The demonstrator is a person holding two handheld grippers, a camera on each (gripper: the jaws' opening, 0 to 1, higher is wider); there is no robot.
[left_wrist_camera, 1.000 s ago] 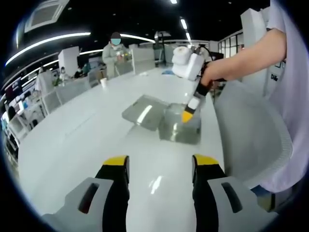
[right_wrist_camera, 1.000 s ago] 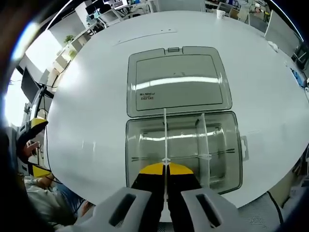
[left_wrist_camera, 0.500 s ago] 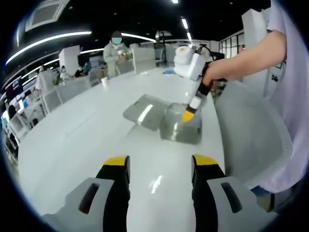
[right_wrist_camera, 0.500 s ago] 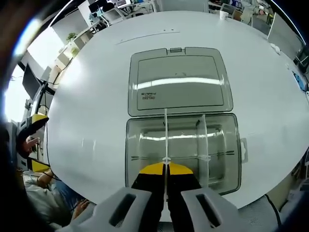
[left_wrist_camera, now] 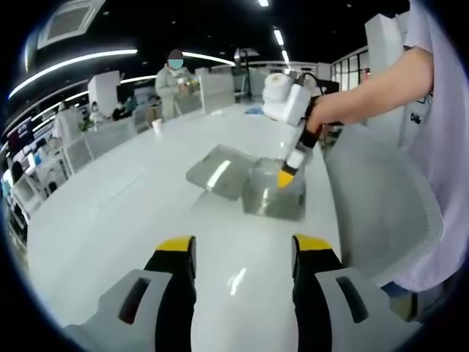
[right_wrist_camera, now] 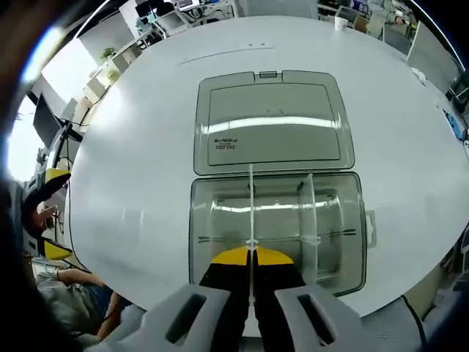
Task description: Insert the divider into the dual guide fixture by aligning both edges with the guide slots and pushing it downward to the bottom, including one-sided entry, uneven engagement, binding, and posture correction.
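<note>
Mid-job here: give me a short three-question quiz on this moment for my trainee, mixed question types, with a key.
1. True or false: the right hand-held gripper is shut on the divider, which stands edge-on above the clear box.
2. Multiple choice: the box's hinged lid is A) shut over the box, B) open and lying flat on the table beyond the box, C) held by the left hand-held gripper.
3. Fill in: the left hand-held gripper hovers over the table with its jaws ____ and nothing between them.

Key: 1 true; 2 B; 3 open.
</note>
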